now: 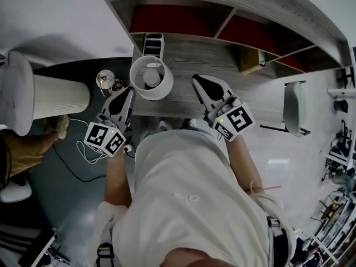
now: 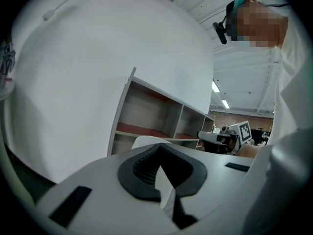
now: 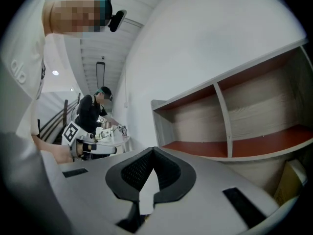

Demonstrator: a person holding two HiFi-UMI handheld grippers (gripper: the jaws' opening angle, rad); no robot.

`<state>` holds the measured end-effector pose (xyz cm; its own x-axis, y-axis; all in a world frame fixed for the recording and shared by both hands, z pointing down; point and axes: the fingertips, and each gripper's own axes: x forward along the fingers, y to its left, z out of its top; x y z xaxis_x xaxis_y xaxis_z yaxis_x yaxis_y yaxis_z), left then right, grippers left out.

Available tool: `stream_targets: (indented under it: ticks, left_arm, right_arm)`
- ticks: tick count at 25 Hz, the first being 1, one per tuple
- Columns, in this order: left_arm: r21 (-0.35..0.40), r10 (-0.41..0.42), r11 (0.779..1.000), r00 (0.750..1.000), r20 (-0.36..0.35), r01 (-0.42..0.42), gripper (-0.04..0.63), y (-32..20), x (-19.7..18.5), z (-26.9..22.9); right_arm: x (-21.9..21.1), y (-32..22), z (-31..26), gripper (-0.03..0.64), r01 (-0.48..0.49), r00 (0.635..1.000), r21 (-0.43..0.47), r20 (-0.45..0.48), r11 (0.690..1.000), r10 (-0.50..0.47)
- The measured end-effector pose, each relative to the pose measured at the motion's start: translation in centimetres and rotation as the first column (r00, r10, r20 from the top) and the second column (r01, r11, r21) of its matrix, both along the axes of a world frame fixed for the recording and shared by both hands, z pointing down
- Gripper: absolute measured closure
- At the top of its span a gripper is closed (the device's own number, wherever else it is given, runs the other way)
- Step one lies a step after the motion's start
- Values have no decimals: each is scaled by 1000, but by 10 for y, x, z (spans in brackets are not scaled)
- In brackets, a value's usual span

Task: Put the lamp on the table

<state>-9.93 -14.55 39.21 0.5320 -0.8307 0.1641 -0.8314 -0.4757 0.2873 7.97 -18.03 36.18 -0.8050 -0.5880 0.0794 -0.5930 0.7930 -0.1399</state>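
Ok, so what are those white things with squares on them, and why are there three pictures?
They are claws, and a person holds one in each hand. The squared cubes are part of them. The big picture comes from a camera on the person's head, looking down at the left claw and the right claw. The other two come from small cameras riding on each claw. Both claws are shut and empty. Between them is a lamp, seen from above, at a grey desk.
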Motion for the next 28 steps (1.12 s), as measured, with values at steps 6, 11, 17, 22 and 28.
stream_targets:
  ticks: [6,11,17,22,28]
  left_arm:
    - [18,-6,1000,1000,-9,6,581,-4,0,4]
    - [15,-21,1000,1000,-13,22,581,-7,0,6]
    - [1,-37,999,999,-26,37,581,-6,-1,11]
    - [-14,-41,999,999,-26,41,581,-3,0,14]
    - [-33,-44,999,999,-32,43,581,1,-3,20]
  right_arm:
    - [6,-9,1,589,-46,999,7,19,999,46]
    - [11,-13,1,589,-47,999,0,15,999,47]
    - [14,-17,5,589,-53,997,-43,49,998,55]
    - [12,-15,5,589,-43,998,-45,44,998,45]
    - [7,-10,7,589,-38,998,-47,38,998,40]
